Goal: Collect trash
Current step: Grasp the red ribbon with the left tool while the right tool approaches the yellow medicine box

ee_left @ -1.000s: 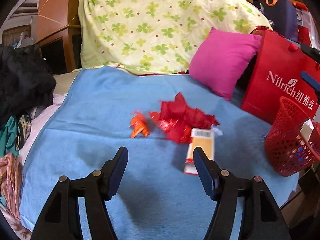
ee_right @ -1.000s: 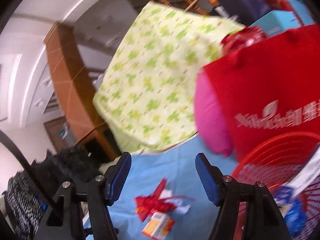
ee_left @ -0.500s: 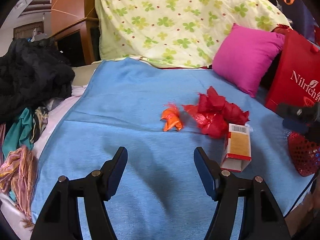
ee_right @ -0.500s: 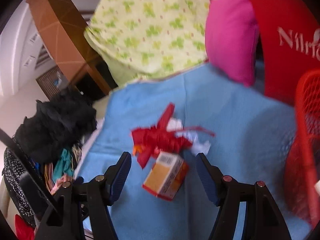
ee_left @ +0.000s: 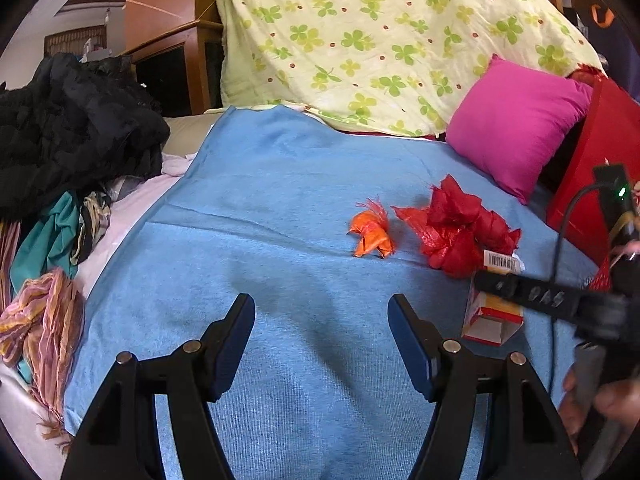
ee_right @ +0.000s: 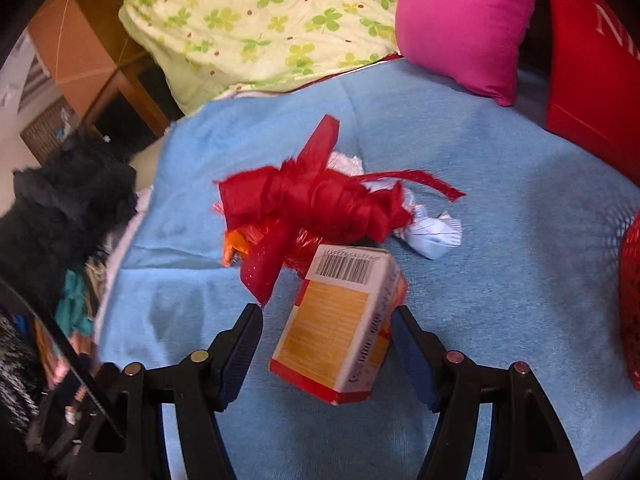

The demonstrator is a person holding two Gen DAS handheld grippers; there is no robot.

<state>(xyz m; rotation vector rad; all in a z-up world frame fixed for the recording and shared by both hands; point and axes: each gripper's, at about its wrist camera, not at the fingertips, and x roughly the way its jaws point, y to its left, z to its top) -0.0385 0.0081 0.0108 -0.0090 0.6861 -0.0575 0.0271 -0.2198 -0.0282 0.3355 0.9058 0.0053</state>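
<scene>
One small carton [ee_right: 344, 322] lies on the blue blanket [ee_right: 500, 208], between the spread jaws of the right gripper [ee_right: 326, 344], just near of the red wrapper wad [ee_right: 312, 200]. Close squarely across its long sides, avoiding the wrapper tail. Left gripper [ee_left: 320, 338] hangs open, empty.

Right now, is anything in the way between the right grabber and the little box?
No. The right gripper is open with the box already between its fingers, and nothing sits between them. The red crumpled wrapper lies just beyond the box's far end, not in the path.
</scene>
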